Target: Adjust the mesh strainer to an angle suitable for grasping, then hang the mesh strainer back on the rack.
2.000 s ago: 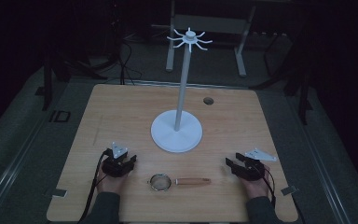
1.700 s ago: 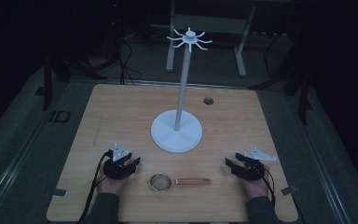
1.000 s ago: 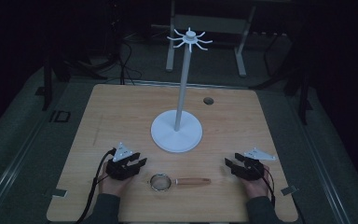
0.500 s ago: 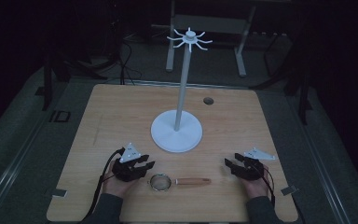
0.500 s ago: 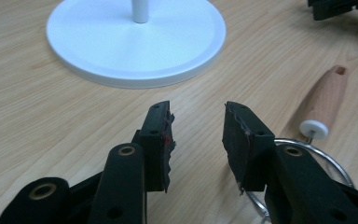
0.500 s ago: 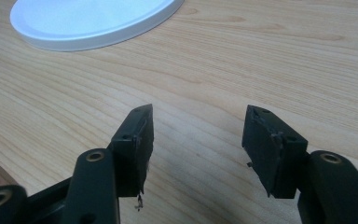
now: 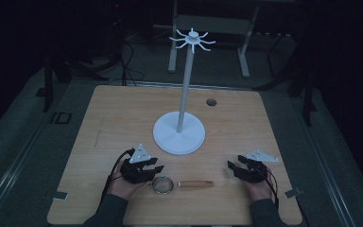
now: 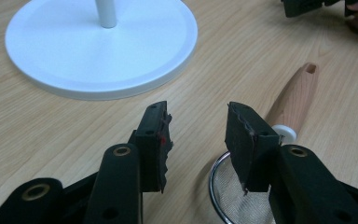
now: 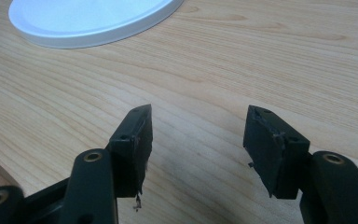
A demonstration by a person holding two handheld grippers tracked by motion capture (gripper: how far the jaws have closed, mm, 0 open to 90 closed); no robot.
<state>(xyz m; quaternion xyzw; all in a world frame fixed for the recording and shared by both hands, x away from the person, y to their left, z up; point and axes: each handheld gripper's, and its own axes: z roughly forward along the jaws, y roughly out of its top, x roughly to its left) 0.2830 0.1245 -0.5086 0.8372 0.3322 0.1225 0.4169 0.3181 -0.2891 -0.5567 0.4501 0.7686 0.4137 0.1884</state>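
The strainer [image 7: 182,184] lay flat on the bench [image 7: 123,118] just in front of the white stand [image 7: 179,137] in the high view, its long axis running across the bench, mesh bowl toward the left hand-held gripper [image 7: 155,169] and wooden handle pointing toward the right hand-held gripper [image 7: 231,166], which rested well off from the handle's end. In the left gripper view, the left hand-held gripper [image 8: 196,135] stood with jaws apart right over the bowl's rim, the strainer [image 8: 279,126] slanting away beside the stand's base [image 8: 98,51]. This looked like the reach-to-grasp step; next the jaws would need to drop and pinch the rim or neck. In the right gripper view, the right hand-held gripper [image 9: 196,135] was spread wide over bare bench.
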